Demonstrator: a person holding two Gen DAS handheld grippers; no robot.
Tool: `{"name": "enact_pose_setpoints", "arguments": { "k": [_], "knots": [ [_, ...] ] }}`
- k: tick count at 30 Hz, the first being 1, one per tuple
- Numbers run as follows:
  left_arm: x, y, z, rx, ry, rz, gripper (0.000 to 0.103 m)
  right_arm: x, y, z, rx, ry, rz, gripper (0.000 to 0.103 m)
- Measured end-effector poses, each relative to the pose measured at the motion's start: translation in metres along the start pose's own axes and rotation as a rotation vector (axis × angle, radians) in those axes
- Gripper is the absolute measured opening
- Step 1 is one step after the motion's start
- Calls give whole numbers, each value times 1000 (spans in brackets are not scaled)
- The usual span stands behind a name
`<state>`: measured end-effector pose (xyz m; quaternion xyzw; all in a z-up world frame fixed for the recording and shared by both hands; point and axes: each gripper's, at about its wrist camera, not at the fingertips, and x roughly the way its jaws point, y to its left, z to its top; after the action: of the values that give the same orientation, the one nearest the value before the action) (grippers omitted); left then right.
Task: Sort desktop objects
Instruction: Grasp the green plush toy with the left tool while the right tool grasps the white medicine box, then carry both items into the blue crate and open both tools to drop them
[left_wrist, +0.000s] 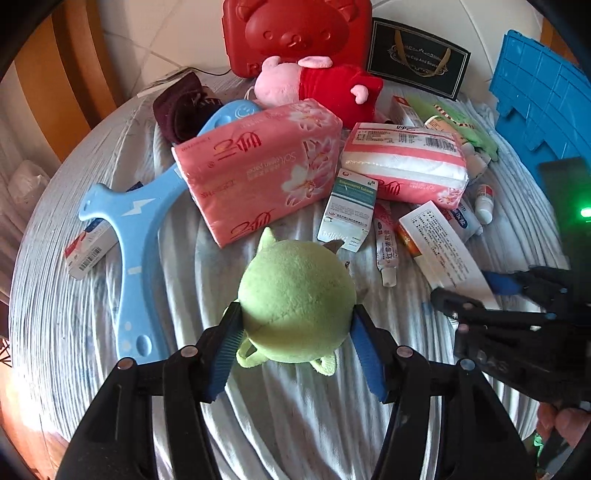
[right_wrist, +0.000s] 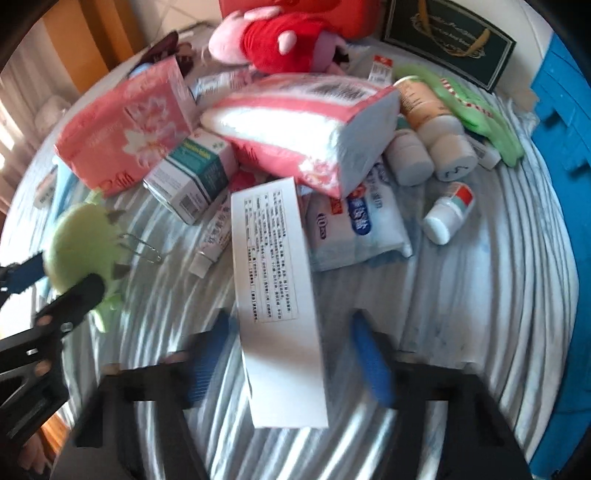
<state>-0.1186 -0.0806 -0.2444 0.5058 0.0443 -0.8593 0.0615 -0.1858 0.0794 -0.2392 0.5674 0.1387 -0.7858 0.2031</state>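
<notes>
A round green plush toy (left_wrist: 295, 295) lies on the striped white cloth (left_wrist: 295, 413). My left gripper (left_wrist: 295, 339) is shut on it, a blue pad pressed into each side. The right wrist view shows the same plush (right_wrist: 77, 240) at the far left, between the left gripper's (right_wrist: 66, 271) fingers. A long white printed box (right_wrist: 273, 258) lies lengthwise between the fingers of my right gripper (right_wrist: 290, 354). That picture is blurred, and a gap shows between each pad and the box. From the left wrist view, the right gripper (left_wrist: 461, 286) straddles the near end of this box (left_wrist: 439, 247).
Two pink tissue packs (left_wrist: 258, 166) (left_wrist: 402, 162), a teal-and-white carton (left_wrist: 347, 210), an ointment tube (left_wrist: 386, 243) and small bottles (right_wrist: 447, 214) crowd the middle. A pink pig plush (left_wrist: 321, 85) and red case (left_wrist: 295, 29) sit behind. A blue crate (left_wrist: 543, 99) stands right, a blue plastic frame (left_wrist: 136, 240) left.
</notes>
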Motion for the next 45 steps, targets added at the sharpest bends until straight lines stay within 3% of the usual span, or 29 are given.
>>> {"name": "enact_pose_setpoints", "arguments": {
  "k": [6, 9, 15, 21, 24, 30, 38, 45],
  "knots": [
    [-35, -4, 8, 21, -67, -25, 57, -38, 1, -3, 29, -58, 19, 44],
    [-67, -12, 17, 46, -142, -69, 57, -82, -3, -7, 60, -135, 27, 44],
    [-131, -39, 37, 125, -281, -195, 57, -195, -20, -17, 176, -351, -48, 44],
    [-206, -95, 54, 210, -447, -290, 58, -303, -61, -46, 280, -580, -161, 44],
    [-239, -134, 62, 237, -506, -340, 58, -338, -89, -65, 320, -667, -211, 44],
    [-294, -251, 68, 298, -619, -413, 58, -393, -182, -112, 410, -778, -316, 44],
    [-304, -417, 68, 415, -572, -454, 58, -418, -320, -175, 506, -781, -431, 44],
    [-286, -487, 61, 460, -494, -408, 57, -406, -398, -199, 541, -729, -435, 44]
  ]
}}
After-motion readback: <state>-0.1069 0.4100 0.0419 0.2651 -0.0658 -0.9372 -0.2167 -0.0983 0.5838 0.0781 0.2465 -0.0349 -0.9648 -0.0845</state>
